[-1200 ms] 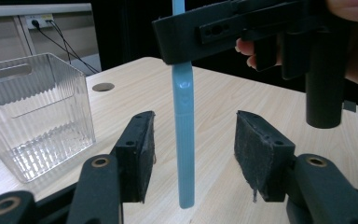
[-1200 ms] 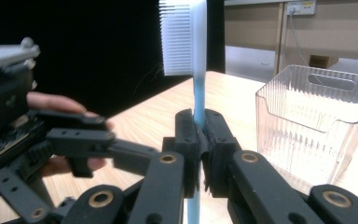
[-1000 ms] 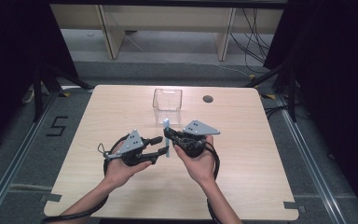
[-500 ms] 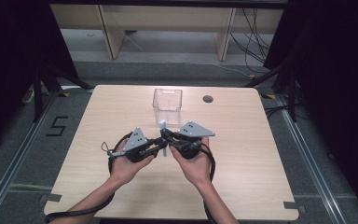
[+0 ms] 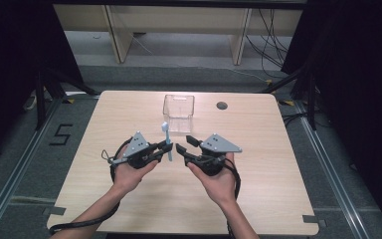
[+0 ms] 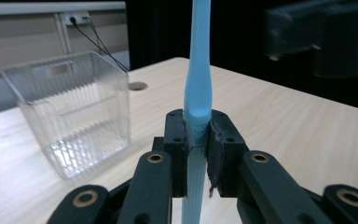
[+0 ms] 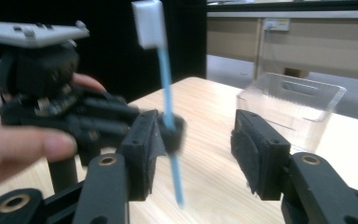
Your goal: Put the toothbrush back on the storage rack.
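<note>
While both hands hover above the middle of the pale wooden table point(image 5: 278, 199), we hold a gripper in each, and the high view reads from left to right. At the left, our left hand point(image 5: 129, 174) carries the left gripper point(image 5: 165, 148), whose jaws are clamped tight on the handle of a light blue toothbrush point(image 5: 167, 142). That toothbrush stands nearly upright over the tabletop, its white bristle head at the top and its handle end hanging free below the pads, clear of the wood. From the left gripper view we see the two black pads pressed against either side of the blue handle point(image 6: 198, 93), which rises straight up between them. Just right of the brush, the right gripper point(image 5: 184, 144) sits in our right hand point(image 5: 214, 177) with its jaws having just been opening; they now stand well apart. In the right gripper view the blue shaft point(image 7: 168, 93) stands beside the left pad with no pad pressing on it, and the other gripper point(image 7: 74, 116) holds it farther off. Behind both tools, toward the far edge of the table, a clear ribbed plastic box point(image 5: 178, 112) stands upright and open at the top. To its right, a small round hole point(image 5: 222, 105) marks the tabletop.
</note>
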Available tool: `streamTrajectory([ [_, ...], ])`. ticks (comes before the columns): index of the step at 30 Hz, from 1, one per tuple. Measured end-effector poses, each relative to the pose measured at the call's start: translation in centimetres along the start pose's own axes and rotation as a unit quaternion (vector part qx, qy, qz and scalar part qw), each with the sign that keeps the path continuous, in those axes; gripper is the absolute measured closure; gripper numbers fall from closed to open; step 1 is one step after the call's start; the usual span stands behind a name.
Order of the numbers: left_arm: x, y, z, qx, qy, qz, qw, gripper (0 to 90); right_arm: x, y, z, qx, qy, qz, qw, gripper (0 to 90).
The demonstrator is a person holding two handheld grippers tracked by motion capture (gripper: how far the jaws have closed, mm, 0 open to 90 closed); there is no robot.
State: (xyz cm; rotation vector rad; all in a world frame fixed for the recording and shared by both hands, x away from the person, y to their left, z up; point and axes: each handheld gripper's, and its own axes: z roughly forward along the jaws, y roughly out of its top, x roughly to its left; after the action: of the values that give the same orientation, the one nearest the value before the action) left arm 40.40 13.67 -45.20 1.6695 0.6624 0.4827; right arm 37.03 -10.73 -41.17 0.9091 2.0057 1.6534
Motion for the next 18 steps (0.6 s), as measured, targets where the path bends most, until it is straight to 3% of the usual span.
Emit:
streamTrajectory([
  [2,0.5,0.2,-0.1,-0.007,0.008,0.003,0.9999,78.2,-0.6,-0.4,-0.8,-0.005,-0.005,0.002,1.0000,50.3],
  [5,1.3,0.4,-0.2,-0.018,0.015,0.005,0.9997,78.2,-1.9,-1.7,-2.5,-0.008,-0.040,0.003,0.9991,47.7],
  [7,1.5,0.6,-0.1,-0.021,0.017,0.005,0.9996,78.2,-2.0,-2.0,-2.8,-0.007,-0.048,0.008,0.9988,47.1],
  [9,1.8,0.8,0.0,-0.027,0.018,0.007,0.9994,78.3,-3.0,-3.2,-3.5,-0.008,-0.071,-0.016,0.9973,46.2],
  [11,2.0,0.9,0.1,-0.028,0.019,0.008,0.9994,78.2,-3.2,-3.6,-3.7,-0.001,-0.069,-0.007,0.9976,46.4],
  [18,2.8,1.7,0.4,-0.042,0.025,0.013,0.9987,78.2,-4.2,-6.3,-5.0,0.016,-0.096,0.001,0.9953,46.8],
])
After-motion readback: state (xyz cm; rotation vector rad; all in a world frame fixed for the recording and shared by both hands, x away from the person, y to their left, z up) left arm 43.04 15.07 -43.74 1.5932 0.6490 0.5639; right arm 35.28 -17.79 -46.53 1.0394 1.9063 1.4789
